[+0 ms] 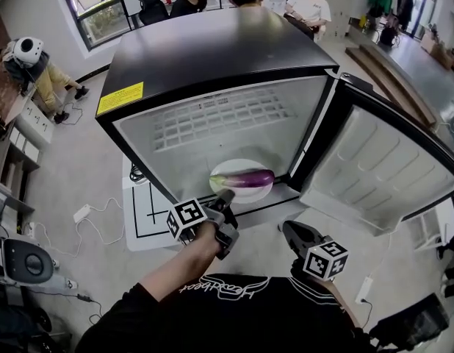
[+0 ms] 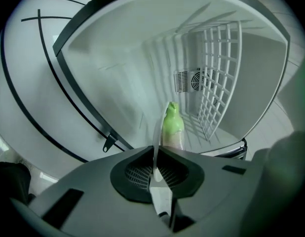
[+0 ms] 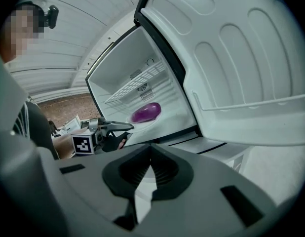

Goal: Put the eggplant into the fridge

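A purple eggplant with a green stem end lies on a white plate on the floor of the open fridge, near its front edge. My left gripper is shut on the plate's near rim, which runs edge-on between its jaws, and the eggplant lies just beyond the jaws. My right gripper hangs shut and empty in front of the fridge, to the right of the left one and below the door's hinge side. From the right gripper view, the eggplant shows inside with the left gripper at the plate.
The fridge door stands swung wide to the right, its inner shelves bare. A white wire shelf sits deeper inside the fridge. Cables and a power strip lie on the floor at the left. Several people sit behind the fridge.
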The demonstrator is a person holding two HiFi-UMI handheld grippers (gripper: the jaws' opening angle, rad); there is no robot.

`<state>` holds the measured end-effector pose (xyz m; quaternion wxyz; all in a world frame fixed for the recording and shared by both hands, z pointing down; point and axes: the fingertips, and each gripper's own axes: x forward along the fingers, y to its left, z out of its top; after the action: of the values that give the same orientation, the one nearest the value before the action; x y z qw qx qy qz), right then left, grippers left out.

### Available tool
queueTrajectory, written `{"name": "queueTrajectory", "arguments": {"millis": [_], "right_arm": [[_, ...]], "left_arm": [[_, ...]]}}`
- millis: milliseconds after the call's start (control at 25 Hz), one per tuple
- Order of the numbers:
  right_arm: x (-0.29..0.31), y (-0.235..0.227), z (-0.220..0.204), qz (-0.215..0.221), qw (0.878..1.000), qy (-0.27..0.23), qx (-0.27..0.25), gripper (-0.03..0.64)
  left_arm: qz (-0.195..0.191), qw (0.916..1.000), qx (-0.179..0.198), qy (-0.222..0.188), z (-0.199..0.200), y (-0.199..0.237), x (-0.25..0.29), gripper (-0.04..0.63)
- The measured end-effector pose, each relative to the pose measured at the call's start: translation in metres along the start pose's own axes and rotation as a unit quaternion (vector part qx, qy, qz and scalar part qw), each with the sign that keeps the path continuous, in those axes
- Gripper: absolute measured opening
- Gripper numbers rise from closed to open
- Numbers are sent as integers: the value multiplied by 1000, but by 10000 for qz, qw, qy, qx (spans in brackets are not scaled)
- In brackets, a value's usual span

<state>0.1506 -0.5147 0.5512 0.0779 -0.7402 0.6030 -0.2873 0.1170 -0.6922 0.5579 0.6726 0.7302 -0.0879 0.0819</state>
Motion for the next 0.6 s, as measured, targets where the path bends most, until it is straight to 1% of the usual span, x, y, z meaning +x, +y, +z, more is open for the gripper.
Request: {"name": "queueTrajectory", "arguments": {"millis": [160, 600], "right_arm": [[1, -6, -7, -77, 9999, 8, 101, 6], [-6, -27, -16, -290, 9992, 40, 257, 6]], "left_arm": [[139, 9999, 16, -79, 13, 5, 17, 25], [459, 9983, -213, -288, 45, 21, 60, 25]]}}
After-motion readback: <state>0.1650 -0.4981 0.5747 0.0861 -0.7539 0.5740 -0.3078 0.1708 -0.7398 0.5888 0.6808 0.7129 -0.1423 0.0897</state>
